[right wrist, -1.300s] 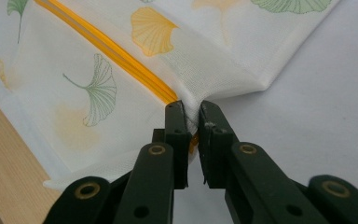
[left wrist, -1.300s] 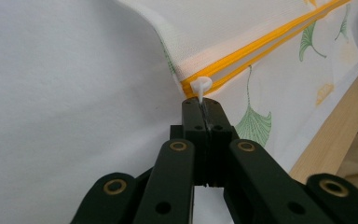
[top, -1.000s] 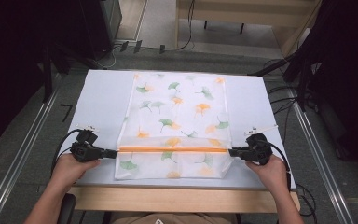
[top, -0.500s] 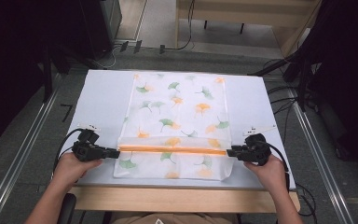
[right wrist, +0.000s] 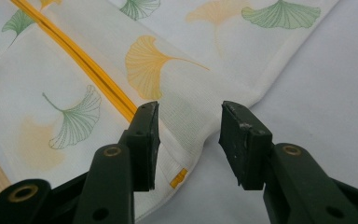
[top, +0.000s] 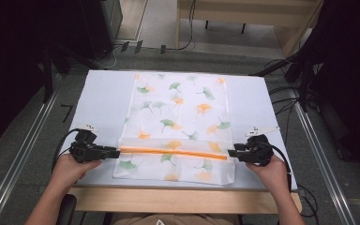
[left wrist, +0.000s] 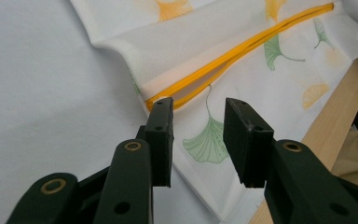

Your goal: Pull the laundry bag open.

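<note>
A white cloth [top: 178, 112] printed with green and orange ginkgo leaves lies flat on the table. Its near end is folded over, with an orange edge [top: 173, 153] running across. My left gripper [top: 116, 152] rests at the left end of that edge and my right gripper [top: 230, 153] at the right end. Both have just been opening and stand open. In the left gripper view the gripper [left wrist: 196, 105] has the cloth [left wrist: 242, 79] and orange edge [left wrist: 233, 53] lying loose under the gap. In the right gripper view the gripper [right wrist: 189, 108] stands over the cloth's side [right wrist: 177, 28], beside the orange edge [right wrist: 79, 60].
The cloth lies on a white table mat [top: 103, 103] with a wooden front edge [top: 183, 199]. Metal rails [top: 23, 154] run along both sides of the table. Cables [top: 281, 89] trail on the floor to the right, and wooden furniture stands at the back.
Both grippers' jaws have opened and let go of the ends of the orange edge. The fold now lies flat on the cloth. The hands have stayed where they were.
</note>
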